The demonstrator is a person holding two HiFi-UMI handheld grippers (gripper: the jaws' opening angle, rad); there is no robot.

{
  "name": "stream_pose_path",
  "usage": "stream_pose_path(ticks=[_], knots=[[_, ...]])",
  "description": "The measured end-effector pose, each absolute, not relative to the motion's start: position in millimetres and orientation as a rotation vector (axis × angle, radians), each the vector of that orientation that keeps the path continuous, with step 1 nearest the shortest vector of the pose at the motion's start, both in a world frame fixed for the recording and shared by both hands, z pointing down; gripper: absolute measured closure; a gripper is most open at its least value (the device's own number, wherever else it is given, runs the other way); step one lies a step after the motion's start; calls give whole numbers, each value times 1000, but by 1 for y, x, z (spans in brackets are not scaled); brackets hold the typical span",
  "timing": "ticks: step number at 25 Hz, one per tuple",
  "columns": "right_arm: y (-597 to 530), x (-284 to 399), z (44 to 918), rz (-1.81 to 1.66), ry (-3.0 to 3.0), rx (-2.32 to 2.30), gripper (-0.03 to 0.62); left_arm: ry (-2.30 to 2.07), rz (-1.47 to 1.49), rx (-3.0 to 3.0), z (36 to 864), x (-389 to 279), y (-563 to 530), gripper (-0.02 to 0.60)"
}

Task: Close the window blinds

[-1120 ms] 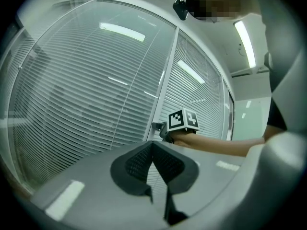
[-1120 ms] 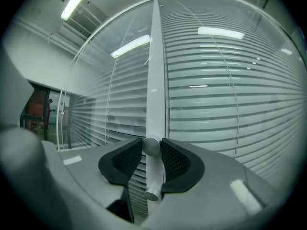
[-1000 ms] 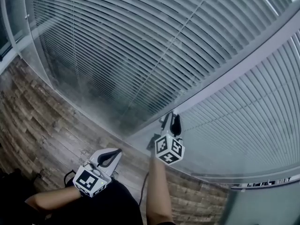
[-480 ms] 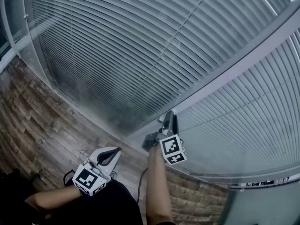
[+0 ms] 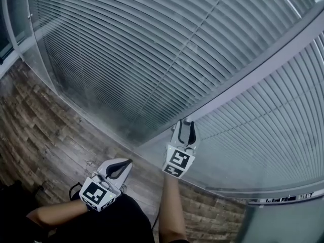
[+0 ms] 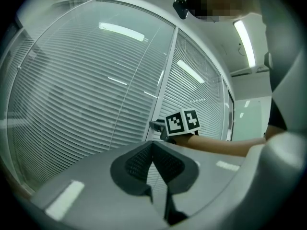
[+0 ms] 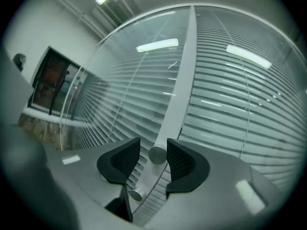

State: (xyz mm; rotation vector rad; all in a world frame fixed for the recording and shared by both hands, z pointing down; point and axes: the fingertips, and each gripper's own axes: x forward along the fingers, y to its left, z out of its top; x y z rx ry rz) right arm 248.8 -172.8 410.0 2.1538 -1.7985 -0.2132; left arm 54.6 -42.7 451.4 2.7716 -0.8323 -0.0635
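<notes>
- The blinds (image 5: 152, 49) are pale grey-white, thin horizontal slats making one tight stripe pattern, and they go smokier and darker near the bottom.
- The frame post (image 5: 253, 75) between the panes is plain light grey, a bit lilac in the head view.
- The upper knob (image 7: 157, 154) and lower knob (image 7: 136, 194) are both dull silver metal.
- The floor (image 5: 45, 130) is brown wood planks, a light and dark mix with streaky grain.
- The left gripper (image 5: 125, 162) and right gripper (image 5: 185, 127) have light grey shells and black pads (image 7: 125, 159) with a fine dotted texture.
- The left cube (image 5: 97, 195) and right cube (image 5: 178, 162) are white with black square codes.
- The person's clothes (image 5: 111, 221) are black.
</notes>
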Motion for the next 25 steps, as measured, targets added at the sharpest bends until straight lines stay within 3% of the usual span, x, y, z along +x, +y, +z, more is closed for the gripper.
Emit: stream_pose_path(ticks=[16,25], knots=[[-174,258,422,-382,-1519,1988,463,-865,-57,2765,452,49,-33,580],[-171,268,420,144,-1923,2452,467,-865,-85,2757,450,48,-34,580]])
